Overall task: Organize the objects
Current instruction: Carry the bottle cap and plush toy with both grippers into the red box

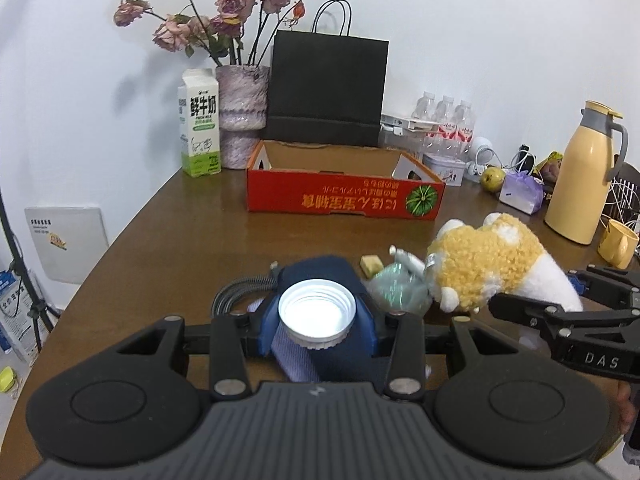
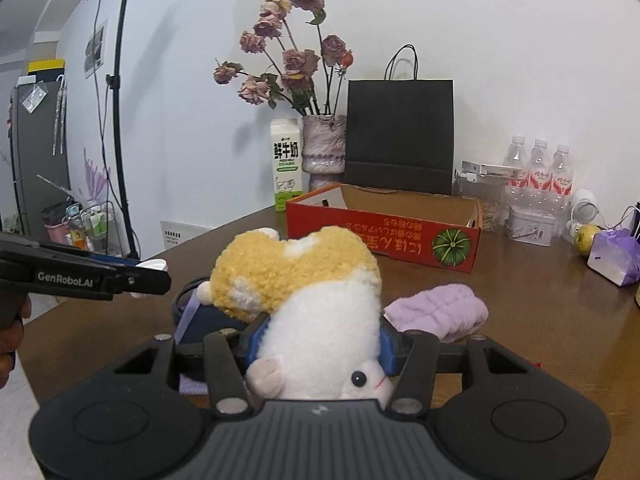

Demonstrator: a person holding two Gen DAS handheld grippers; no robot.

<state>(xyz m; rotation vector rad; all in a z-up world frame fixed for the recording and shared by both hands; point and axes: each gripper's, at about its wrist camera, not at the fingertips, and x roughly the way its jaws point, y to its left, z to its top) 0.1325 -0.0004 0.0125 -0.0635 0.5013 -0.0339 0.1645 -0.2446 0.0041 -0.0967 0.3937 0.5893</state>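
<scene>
Mid-tidy: the left gripper (image 1: 317,320) clamps a white jar lid (image 1: 317,314), the right gripper (image 2: 320,344) a plush toy (image 2: 316,300); the red box (image 1: 344,196) (apparently empty) awaits, cloth (image 2: 438,310) and oddments unsorted.

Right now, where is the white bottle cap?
In the left wrist view, the white bottle cap sits clamped in the left tongs, above the table, left of the plush toy.

Each claw is matt black plastic: a ribbed dark grey housing nearest the camera, flanked by two round black discs, with angular linkage arms pinned by silver round-headed screws. The left claw (image 1: 316,322) has blue pads on its fingers and white "GenRobot.AI" lettering on its side. The right claw (image 2: 320,340) also carries blue pads and white "DAS" lettering.
</scene>
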